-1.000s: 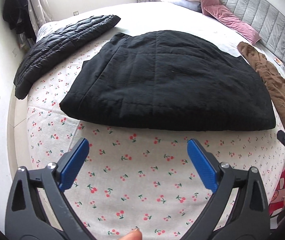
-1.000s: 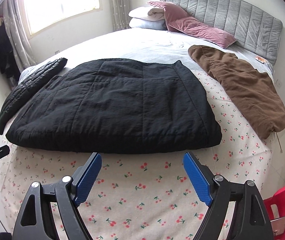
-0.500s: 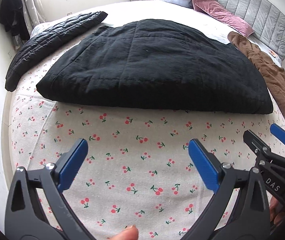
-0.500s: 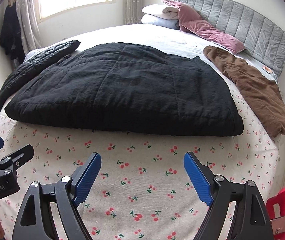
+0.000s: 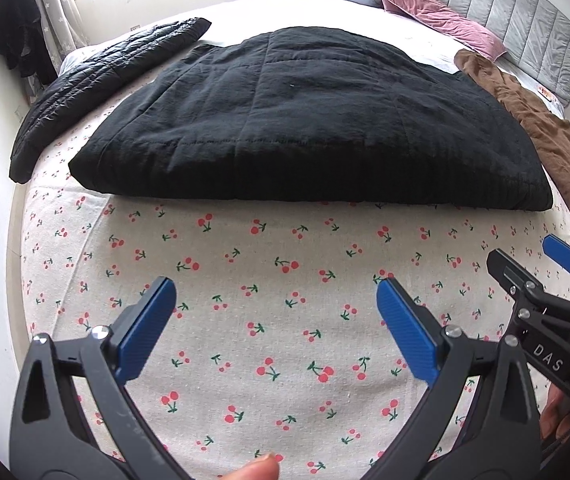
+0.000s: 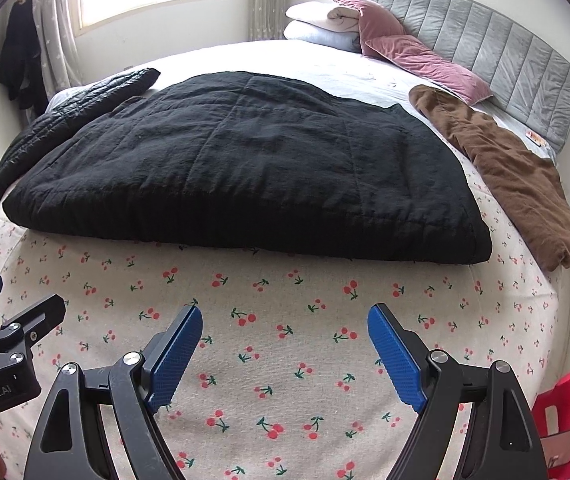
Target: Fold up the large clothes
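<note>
A large black quilted garment [image 5: 305, 120] lies folded flat across the middle of the bed; it also shows in the right wrist view [image 6: 245, 168]. My left gripper [image 5: 275, 300] is open and empty above the cherry-print sheet [image 5: 269, 264], short of the garment's near edge. My right gripper [image 6: 285, 328] is open and empty, also above the sheet [image 6: 285, 300] in front of the garment. Each gripper shows at the edge of the other's view: the right gripper [image 5: 533, 264] and the left gripper [image 6: 9, 296].
A black puffer jacket [image 5: 97, 76] lies left of the garment. A brown garment [image 6: 501, 168] lies on the right. Pink pillows [image 6: 417, 56] and white pillows [image 6: 321, 24] sit by the grey headboard [image 6: 485, 48]. A red chair [image 6: 569, 412] stands at the right.
Both grippers have moved closer together and lower toward the sheet in front of the black garment. Both stay open. The garment has not moved.
</note>
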